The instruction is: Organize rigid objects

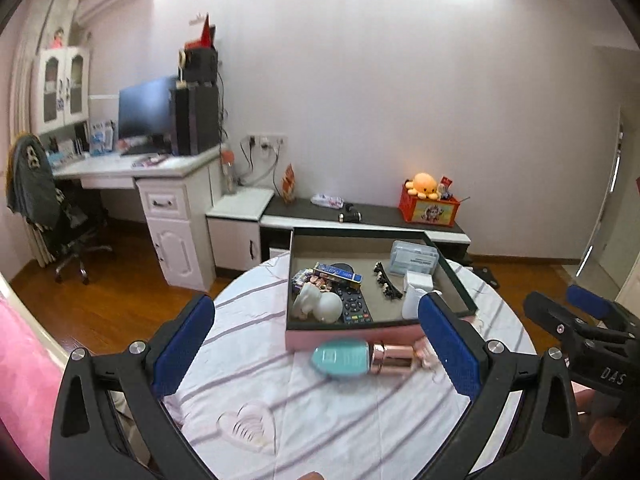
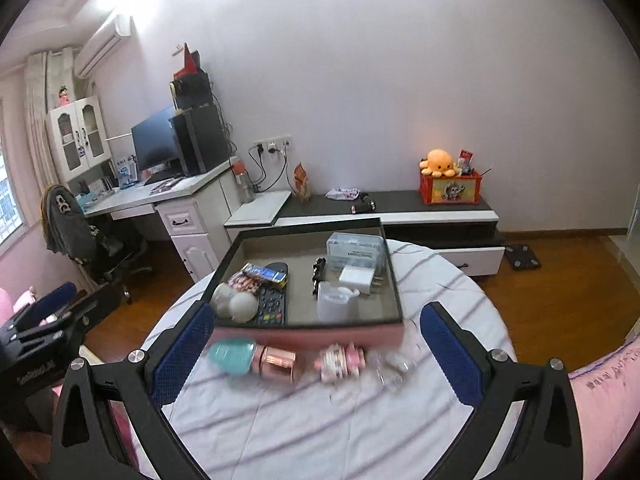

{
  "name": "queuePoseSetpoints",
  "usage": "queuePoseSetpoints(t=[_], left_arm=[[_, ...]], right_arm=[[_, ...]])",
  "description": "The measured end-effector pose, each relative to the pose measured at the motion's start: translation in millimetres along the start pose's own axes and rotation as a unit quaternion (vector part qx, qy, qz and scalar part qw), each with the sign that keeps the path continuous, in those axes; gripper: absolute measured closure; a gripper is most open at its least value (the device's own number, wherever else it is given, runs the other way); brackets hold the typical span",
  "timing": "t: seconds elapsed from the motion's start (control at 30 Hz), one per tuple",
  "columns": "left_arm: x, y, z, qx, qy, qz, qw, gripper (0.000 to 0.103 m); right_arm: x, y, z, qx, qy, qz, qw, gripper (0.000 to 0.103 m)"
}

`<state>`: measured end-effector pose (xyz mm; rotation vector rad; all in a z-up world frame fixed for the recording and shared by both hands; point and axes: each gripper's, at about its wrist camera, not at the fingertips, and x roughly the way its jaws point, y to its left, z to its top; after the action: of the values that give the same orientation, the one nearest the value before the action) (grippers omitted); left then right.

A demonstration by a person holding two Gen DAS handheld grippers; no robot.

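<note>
Perfume bottle [image 1: 360,358] lying on its side on the striped cloth of the round table [image 1: 328,412], just in front of the tray's near wall: flattened teal glass body, shiny rose-gold metal cap pointing right. Beside it to the right, seen from the right wrist, a small pink-and-white ribbed item [image 2: 342,361] and a clear, glassy piece [image 2: 394,364], both blurred; what they are, cannot tell. Tray [image 1: 352,338] is a shallow rectangular box, pink outer wall, dark rim, matte grey-brown floor. Inside: black remote control [image 1: 354,306] with coloured buttons, white rounded figurine [image 1: 318,305] at the near left corner touching the remote, long blue printed box [image 1: 338,273] resting across the remote's far end, dark toothed hair clip [image 1: 385,281] mid-floor, white charger block [image 1: 418,281], translucent white cup-like container [image 1: 412,301], pale blue-grey plastic case [image 1: 414,258] at the far right. Left gripper [image 1: 316,346] hovers above the cloth, jaws spread wide, textured blue pads on black frames, nothing between them but air; bottle lies beyond the tips. Right gripper [image 2: 316,346] likewise wide apart and empty over the near table. Beyond: white desk [image 2: 176,194], low dark-topped cabinet [image 2: 400,206] bearing an orange plush octopus [image 2: 438,163] on a red box.
</note>
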<state>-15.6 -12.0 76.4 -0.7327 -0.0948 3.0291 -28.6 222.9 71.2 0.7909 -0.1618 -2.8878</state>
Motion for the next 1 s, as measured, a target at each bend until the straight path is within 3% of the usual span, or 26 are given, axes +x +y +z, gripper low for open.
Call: queuePoseSetpoints(t=[0.17, 0.4, 1.0], left_arm=[[-53.5, -5.0, -21.6, 0.012, -0.034, 0.013, 0.9993, 0.0], [-92.1, -8.6, -52.6, 0.01, -0.038, 0.014, 0.9991, 0.0], [-99.5, -9.7, -68.6, -0.001, -0.014, 0.006, 0.9999, 0.0]], right_arm=[[-53.0, 4.2, -22.7, -0.006, -0.028, -0.012, 1.0, 0.0], [-99.6, 9.5, -57.1, -0.007, -0.038, -0.031, 0.999, 0.0], [-109.7, 13.2, -68.3, -0.002, -0.035, -0.024, 0.999, 0.0]])
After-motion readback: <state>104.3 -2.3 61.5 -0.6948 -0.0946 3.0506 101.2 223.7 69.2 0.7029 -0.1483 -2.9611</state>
